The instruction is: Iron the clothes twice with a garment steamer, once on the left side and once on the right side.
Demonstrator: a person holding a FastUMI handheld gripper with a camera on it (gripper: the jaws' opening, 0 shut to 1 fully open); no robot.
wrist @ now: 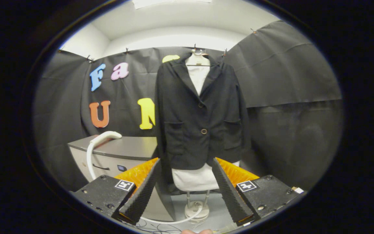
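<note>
While our tool (184,191) stands spread and empty, we judge the steamer head (107,136), left of centre on the worktop (131,148), light, rigid, best pinched mid-handle.

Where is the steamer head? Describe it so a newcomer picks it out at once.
Start at the black jacket hung on a white mannequin beyond the open fingers of the hand-held gripper. Beside it stands a grey cabinet. The steamer head lies on the cabinet's top: a white curved piece, the only thing there, with a white hose dropping from it.
</note>
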